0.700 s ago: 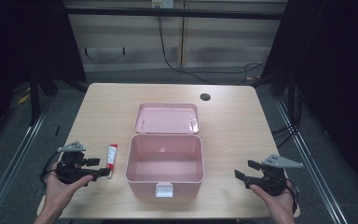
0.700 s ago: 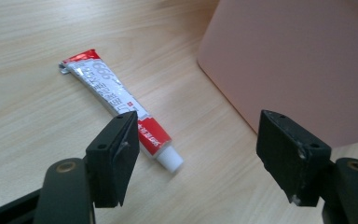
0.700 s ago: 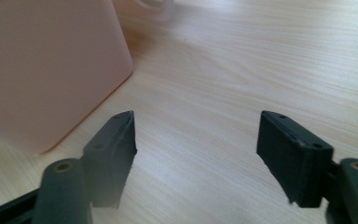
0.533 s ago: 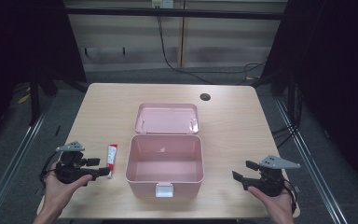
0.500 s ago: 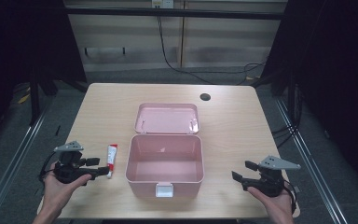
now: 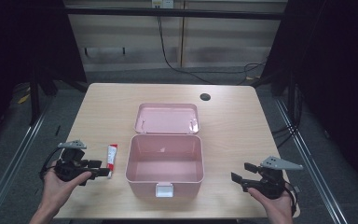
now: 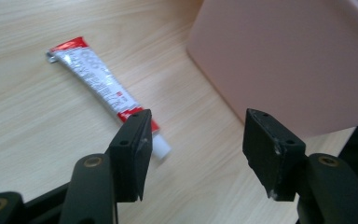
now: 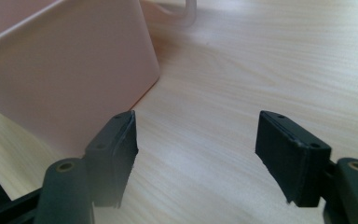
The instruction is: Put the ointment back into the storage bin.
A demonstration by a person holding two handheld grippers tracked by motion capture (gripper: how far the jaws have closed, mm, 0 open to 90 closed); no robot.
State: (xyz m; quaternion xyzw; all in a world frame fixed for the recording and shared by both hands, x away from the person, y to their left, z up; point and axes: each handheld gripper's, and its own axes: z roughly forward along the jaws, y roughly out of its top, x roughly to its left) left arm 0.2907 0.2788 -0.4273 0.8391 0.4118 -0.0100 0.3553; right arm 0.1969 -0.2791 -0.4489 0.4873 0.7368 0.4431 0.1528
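Right gripper (image 6: 240,174) edged toward box (image 6: 164,163).

Red-white tube (image 6: 112,160) flat beside box (image 6: 164,177)

In the left gripper view, a jaw is covering part of the tube (image 7: 103,83) near its cap, and its print is blurring beyond reading. The pink box (image 7: 284,60) is running off the frame's edges (likewise in the right gripper view).
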